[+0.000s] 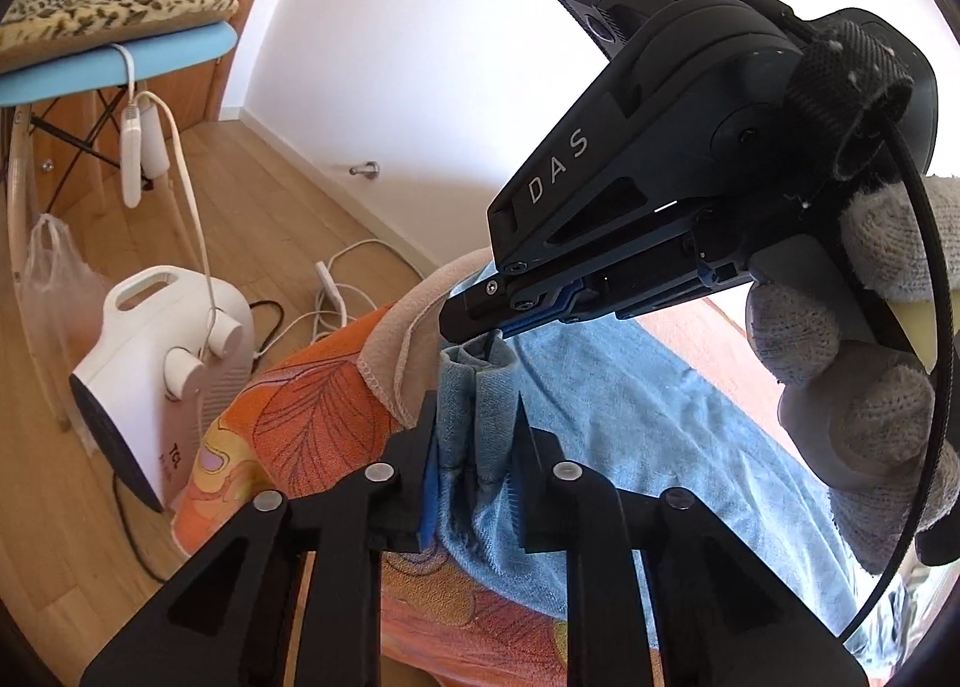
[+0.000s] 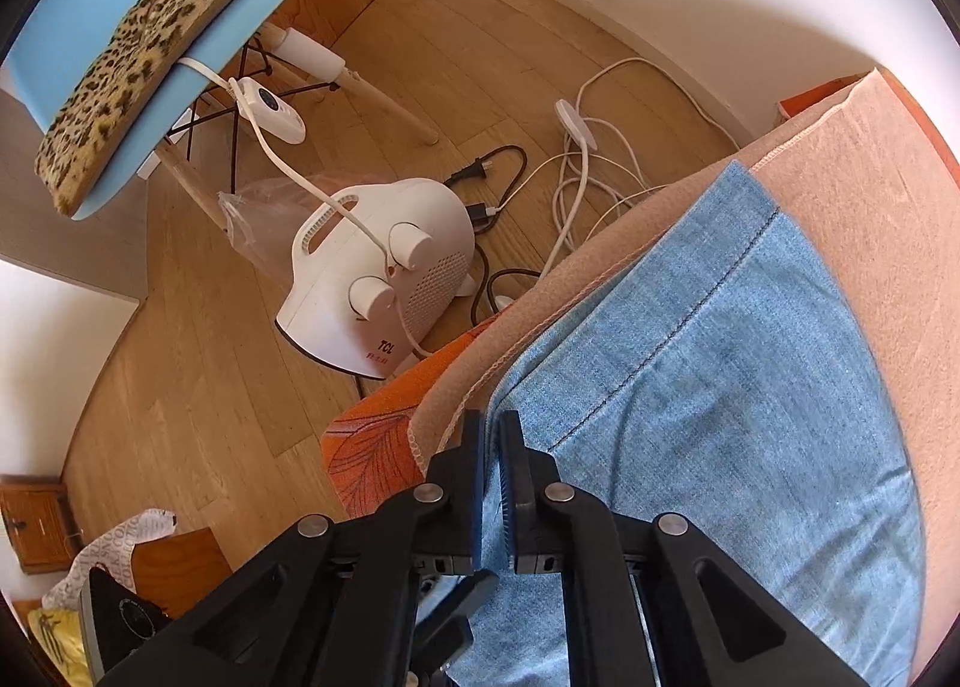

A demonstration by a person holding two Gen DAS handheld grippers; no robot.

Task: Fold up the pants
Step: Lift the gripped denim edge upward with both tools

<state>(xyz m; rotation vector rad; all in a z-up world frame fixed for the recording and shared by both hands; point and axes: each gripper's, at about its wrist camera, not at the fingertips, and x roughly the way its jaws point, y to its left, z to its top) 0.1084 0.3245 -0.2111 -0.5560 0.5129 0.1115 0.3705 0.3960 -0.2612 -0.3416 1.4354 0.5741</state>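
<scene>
Pants (image 2: pixel 708 387): blue denim, spread on beige blanket (image 2: pixel 840 159), edge near heater (image 2: pixel 384 273) side. Left gripper (image 1: pixel 474 429) pinched on bunched corner, fabric between pads. Right gripper (image 2: pixel 492 477) nearly closed, clamped on denim edge just beside the left one, pointing down. Both grips set; lift next. Tips: raise both together, keep edge taut, carry fold away from heater side, match hems, avoid dragging blanket along. Risk: thin pinch slipping.
</scene>
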